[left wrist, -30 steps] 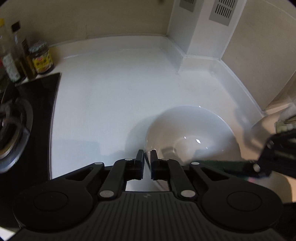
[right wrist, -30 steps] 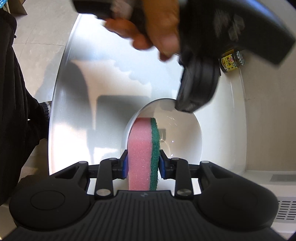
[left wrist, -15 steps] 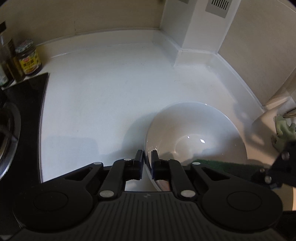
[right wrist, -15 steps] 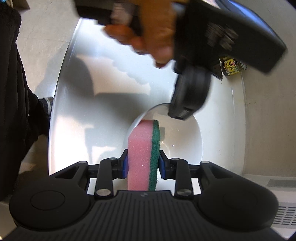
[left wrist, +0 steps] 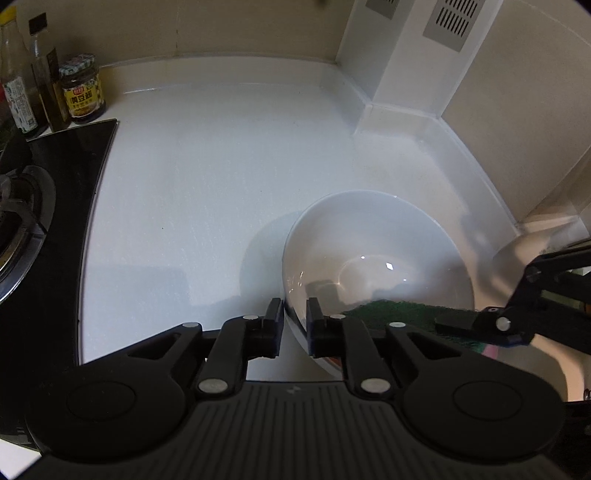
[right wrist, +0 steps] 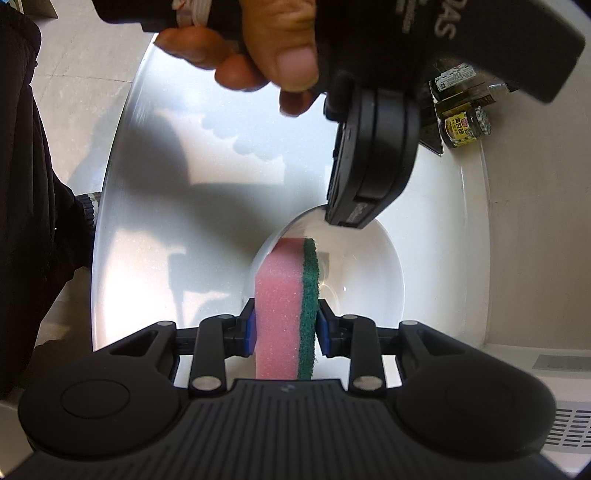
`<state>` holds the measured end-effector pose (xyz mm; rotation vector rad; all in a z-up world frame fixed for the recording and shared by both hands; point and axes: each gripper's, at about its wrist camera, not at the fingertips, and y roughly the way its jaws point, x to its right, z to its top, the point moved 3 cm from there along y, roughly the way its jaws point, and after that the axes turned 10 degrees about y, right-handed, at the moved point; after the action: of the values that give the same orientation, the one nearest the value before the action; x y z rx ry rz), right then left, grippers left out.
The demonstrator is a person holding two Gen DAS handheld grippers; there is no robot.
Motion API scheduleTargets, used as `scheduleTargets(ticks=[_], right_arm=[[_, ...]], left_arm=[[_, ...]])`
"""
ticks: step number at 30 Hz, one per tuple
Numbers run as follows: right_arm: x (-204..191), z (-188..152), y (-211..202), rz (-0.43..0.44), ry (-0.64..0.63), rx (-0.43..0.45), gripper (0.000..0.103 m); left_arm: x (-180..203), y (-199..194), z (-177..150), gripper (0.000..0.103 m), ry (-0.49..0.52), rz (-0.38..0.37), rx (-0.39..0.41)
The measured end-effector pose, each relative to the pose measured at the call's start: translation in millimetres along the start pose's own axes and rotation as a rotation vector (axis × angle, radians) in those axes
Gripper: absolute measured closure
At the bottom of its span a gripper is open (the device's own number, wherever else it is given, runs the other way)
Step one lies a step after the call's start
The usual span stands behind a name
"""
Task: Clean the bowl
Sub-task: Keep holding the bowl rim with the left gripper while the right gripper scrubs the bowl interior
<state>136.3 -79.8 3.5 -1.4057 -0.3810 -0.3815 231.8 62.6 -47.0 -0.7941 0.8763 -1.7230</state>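
Right tongs (right wrist: 286,325): clamped on pink-and-green sponge (right wrist: 286,314)
Sponge: tip inside white bowl (right wrist: 369,280)
Left tongs (right wrist: 349,219): at bowl's far rim, held by hand (right wrist: 258,48)
Bowl: on white counter (right wrist: 177,206)

A white countertop (left wrist: 221,177) is seen running back to a beige wall. At its left edge a black glass hob (left wrist: 62,192) with a metal burner ring (left wrist: 22,221) is set in. Behind the hob, a dark jar with a yellow label (left wrist: 82,94) and two bottles (left wrist: 33,81) are stood just beside one another against the wall. Two grey vent grilles (left wrist: 448,20) are fitted into the white corner column at upper right
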Motion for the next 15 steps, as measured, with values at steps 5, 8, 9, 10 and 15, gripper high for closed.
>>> scheduleTargets(ticks=[5, 8, 9, 10, 15], right_arm=[[-3, 1, 1, -0.007, -0.004, -0.002, 0.076], [-4, 3, 0, -0.014, 0.0, 0.007, 0.076], [-4, 3, 0, -0.014, 0.001, 0.007, 0.076], [-4, 4, 0, -0.015, 0.004, 0.007, 0.076], [0, 5, -1, 0.0, 0.026, 0.003, 0.076]], left_arm=[[-2, 7, 6, 0.092, 0.018, 0.002, -0.02], [-3, 9, 10, 0.098, 0.017, 0.007, -0.028], [-3, 9, 11, 0.098, 0.017, 0.008, -0.03], [-4, 9, 12, 0.098, 0.016, 0.01, -0.033], [-5, 12, 18, 0.095, 0.014, 0.017, -0.045]])
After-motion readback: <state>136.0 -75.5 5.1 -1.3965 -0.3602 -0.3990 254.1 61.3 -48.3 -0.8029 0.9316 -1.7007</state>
